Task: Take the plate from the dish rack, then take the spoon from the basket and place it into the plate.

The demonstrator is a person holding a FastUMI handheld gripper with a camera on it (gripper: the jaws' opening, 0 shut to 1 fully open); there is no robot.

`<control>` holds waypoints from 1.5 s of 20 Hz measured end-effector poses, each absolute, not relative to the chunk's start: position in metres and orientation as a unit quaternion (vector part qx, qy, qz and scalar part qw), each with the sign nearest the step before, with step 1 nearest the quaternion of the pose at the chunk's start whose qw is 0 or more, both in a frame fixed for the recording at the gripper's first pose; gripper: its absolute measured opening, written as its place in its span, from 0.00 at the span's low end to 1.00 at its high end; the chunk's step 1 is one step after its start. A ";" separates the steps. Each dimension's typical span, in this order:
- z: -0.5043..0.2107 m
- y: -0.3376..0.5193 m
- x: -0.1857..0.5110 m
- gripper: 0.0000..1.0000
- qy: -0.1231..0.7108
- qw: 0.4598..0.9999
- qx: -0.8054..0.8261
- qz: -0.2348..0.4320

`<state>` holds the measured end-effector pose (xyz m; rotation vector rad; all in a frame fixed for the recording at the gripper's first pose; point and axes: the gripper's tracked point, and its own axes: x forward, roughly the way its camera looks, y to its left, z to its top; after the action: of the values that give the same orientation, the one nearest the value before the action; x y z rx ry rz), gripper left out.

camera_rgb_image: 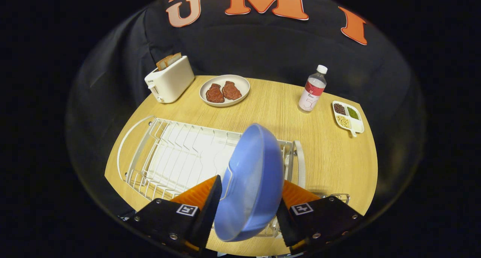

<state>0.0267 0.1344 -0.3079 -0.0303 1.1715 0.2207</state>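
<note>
toaster (171,81) at the desk's (330,160) far left corner, then a plate of meat (224,90), a bottle (312,89) and a bean tray (348,117) toward the far right edge. nearer, the white rack (176,156) (empty slots). the tongs (248,199) clamp the blue plate (250,183) on edge, tilted, over the rack's right end.

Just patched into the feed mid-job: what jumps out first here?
The blue plate stands on edge between the gripper fingers, which press on it from both sides above the white dish rack. Beyond the rack, on the wooden table, sit a toaster with bread in it and a plate of meat.
</note>
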 end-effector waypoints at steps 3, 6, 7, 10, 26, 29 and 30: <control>-0.314 0.129 0.017 0.51 0.566 0.820 -0.014 0.081; -0.296 0.127 0.021 0.41 0.555 0.830 0.021 0.055; -0.291 0.120 0.022 0.39 0.548 0.835 0.025 0.041; -0.268 0.110 0.024 0.37 0.523 0.851 0.028 0.033; -0.237 0.104 -0.118 0.29 0.550 0.813 0.149 0.123; -0.257 0.104 -0.144 0.29 0.555 0.797 0.188 0.145; -0.262 0.105 -0.153 0.29 0.558 0.791 0.205 0.148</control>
<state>-0.1525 0.1053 -0.2625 0.4422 1.2001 0.3196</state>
